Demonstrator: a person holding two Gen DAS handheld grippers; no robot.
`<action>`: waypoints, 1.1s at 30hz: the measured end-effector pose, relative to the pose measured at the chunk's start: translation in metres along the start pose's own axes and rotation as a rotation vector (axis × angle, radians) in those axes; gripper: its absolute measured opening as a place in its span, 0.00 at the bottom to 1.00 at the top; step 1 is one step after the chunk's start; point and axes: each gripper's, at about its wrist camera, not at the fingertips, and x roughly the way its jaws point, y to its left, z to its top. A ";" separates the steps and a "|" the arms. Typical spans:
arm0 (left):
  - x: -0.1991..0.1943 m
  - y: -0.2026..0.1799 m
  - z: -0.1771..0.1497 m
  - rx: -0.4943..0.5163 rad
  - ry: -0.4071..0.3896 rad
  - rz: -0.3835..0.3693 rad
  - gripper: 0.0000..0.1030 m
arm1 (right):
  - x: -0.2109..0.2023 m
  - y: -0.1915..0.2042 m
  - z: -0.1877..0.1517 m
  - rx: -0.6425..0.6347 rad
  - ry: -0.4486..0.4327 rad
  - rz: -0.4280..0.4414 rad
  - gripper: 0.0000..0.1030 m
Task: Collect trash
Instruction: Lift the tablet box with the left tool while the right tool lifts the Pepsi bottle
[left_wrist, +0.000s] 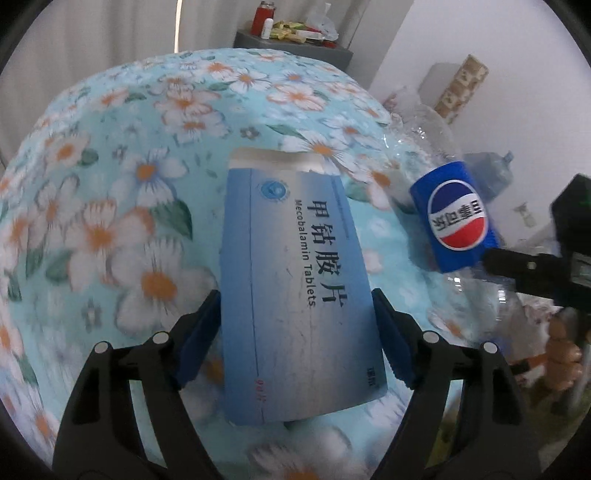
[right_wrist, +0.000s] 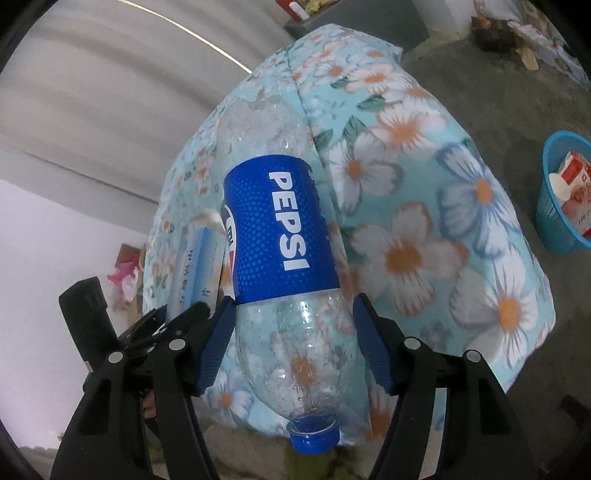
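Observation:
A blue and white medicine box marked Mecobalamin Tablets sits between the blue pads of my left gripper, which is shut on its two long edges, above a floral cloth. My right gripper is shut on the clear lower body of an empty Pepsi bottle, whose blue cap points toward the camera. In the left wrist view the bottle hangs at the right, with one black finger of the right gripper on it. In the right wrist view the box shows edge-on at the left of the bottle.
A blue plastic basket holding a red and white carton stands on the concrete floor at the right. Behind the cloth-covered mound is a grey cabinet with a red bottle and packets. A large water jug stands at the far right.

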 end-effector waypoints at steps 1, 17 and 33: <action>-0.003 -0.001 -0.001 -0.007 -0.005 -0.006 0.77 | 0.000 -0.001 0.001 0.006 -0.001 0.004 0.62; 0.024 -0.020 0.015 0.068 0.007 0.142 0.82 | 0.019 0.027 0.020 -0.134 -0.011 -0.169 0.64; 0.033 -0.029 0.015 0.113 -0.006 0.221 0.78 | 0.026 0.028 0.019 -0.168 -0.010 -0.189 0.64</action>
